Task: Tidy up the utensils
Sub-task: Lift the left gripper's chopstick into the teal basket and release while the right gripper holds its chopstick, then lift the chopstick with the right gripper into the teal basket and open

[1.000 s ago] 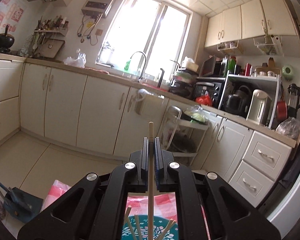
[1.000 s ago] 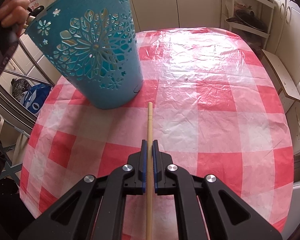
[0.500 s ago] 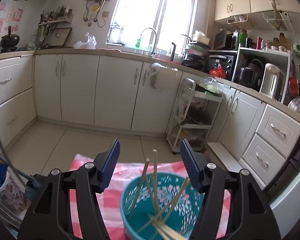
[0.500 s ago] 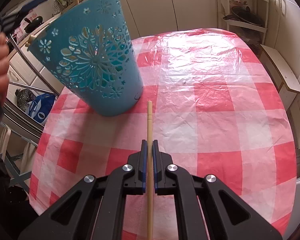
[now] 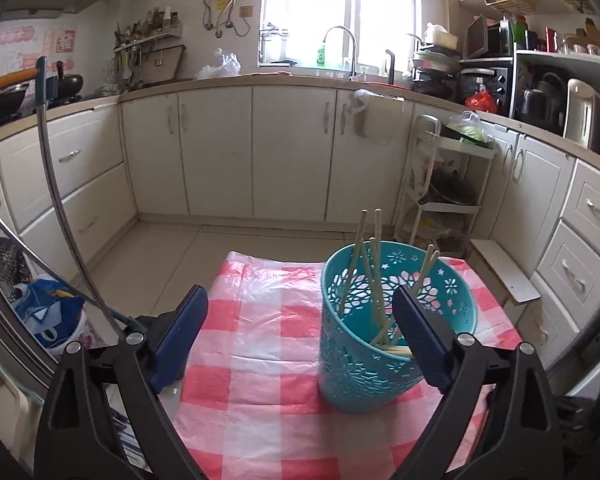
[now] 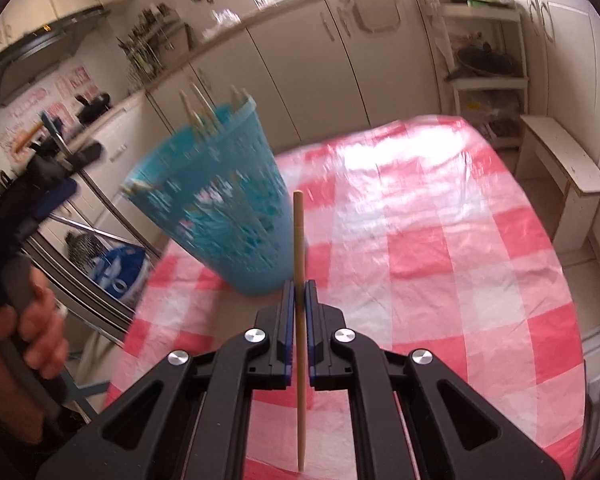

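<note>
Basket: teal perforated plastic basket (image 5: 396, 332) upright on the red-and-white checked tablecloth (image 5: 260, 320), toward its left side as the right wrist view shows it; blurred there (image 6: 224, 208).
Chopsticks inside: a handful of wooden chopsticks (image 5: 370, 264) leaning against the wall and rim, tips above the edge; one more than a second ago, when a single stick sat clamped in the left jaws.
Left gripper: left gripper (image 5: 300, 340) emptied, jaws opening wide, nothing between the pads; pulled back from over the basket mouth, basket now seen ahead and to the right behind the right finger.
Right gripper: right gripper (image 6: 298, 320) clenched on one wooden chopstick (image 6: 299, 264), stick running straight out past the fingertips, front end just in front of the basket wall in the view; raised off the cloth compared with a second ago.
Meaning for task: left delivery judged done; right stick likely next into the basket; count of sticks left elsewhere cannot be told.
In the way: left hand (image 6: 36, 320) and its gripper body close beside the basket on the left; upright sticks crowding the mouth, possible snag for the incoming one.
Surroundings: white cabinets (image 5: 220, 152), sink tap (image 5: 340, 46) under the window, white tiered trolley (image 5: 444, 208), blue bag (image 5: 48, 312) on the floor.
</note>
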